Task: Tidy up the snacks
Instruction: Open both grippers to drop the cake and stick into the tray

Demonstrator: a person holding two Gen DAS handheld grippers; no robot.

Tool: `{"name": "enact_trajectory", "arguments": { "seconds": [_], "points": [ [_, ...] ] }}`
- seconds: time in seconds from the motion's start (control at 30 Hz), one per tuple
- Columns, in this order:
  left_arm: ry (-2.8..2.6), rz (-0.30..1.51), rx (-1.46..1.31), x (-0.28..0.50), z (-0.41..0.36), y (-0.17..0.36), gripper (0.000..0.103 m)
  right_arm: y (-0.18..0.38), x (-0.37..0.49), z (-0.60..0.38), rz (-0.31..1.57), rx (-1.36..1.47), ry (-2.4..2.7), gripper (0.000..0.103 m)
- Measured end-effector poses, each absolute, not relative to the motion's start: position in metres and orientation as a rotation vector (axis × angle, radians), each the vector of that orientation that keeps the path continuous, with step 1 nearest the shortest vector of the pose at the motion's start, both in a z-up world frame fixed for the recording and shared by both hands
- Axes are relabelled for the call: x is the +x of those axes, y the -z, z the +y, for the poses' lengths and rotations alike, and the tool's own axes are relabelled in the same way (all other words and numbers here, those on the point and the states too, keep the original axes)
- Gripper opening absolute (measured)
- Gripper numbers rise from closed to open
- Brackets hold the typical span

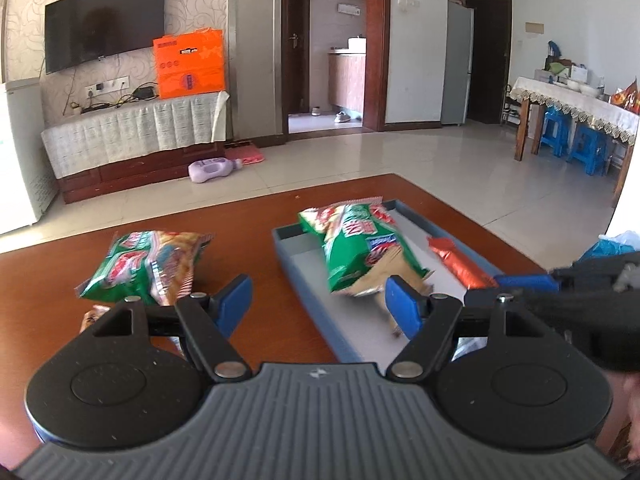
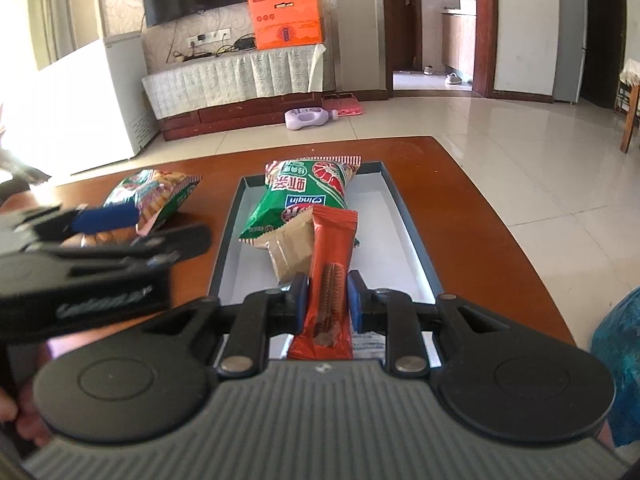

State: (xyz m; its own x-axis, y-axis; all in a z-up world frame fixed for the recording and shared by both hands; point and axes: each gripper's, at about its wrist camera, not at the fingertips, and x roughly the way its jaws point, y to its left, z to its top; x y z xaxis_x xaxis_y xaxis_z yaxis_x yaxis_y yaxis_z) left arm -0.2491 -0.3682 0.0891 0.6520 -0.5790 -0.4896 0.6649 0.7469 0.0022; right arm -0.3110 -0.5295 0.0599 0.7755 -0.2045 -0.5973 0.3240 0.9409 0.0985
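A blue tray (image 1: 288, 256) (image 2: 412, 216) sits on the brown table. A green chip bag (image 1: 360, 240) (image 2: 304, 196) lies in it, with a tan packet (image 2: 288, 252) under its near end. My right gripper (image 2: 326, 300) is shut on a red biscuit packet (image 2: 330, 276) (image 1: 456, 260) held over the tray's near end. My left gripper (image 1: 318, 304) is open and empty, low over the tray's left wall. A second green chip bag (image 1: 148, 264) (image 2: 156, 192) lies on the table left of the tray.
A small wrapped snack (image 1: 92, 316) lies under the left gripper's left side. The table's far edge (image 1: 280, 188) drops to a tiled floor. A blue plastic bag (image 2: 620, 360) sits at the table's right. A TV cabinet with an orange box (image 1: 190, 64) stands far behind.
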Motion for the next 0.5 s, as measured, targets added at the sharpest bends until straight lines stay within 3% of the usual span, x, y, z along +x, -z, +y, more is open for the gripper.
{"name": "enact_trajectory", "arguments": {
  "seconds": [0.5],
  "points": [
    [0.695, 0.502, 0.235, -0.272, -0.343, -0.081, 0.078, -0.054, -0.290, -0.518, 0.653, 0.193, 0.303, 0.026]
  ]
}}
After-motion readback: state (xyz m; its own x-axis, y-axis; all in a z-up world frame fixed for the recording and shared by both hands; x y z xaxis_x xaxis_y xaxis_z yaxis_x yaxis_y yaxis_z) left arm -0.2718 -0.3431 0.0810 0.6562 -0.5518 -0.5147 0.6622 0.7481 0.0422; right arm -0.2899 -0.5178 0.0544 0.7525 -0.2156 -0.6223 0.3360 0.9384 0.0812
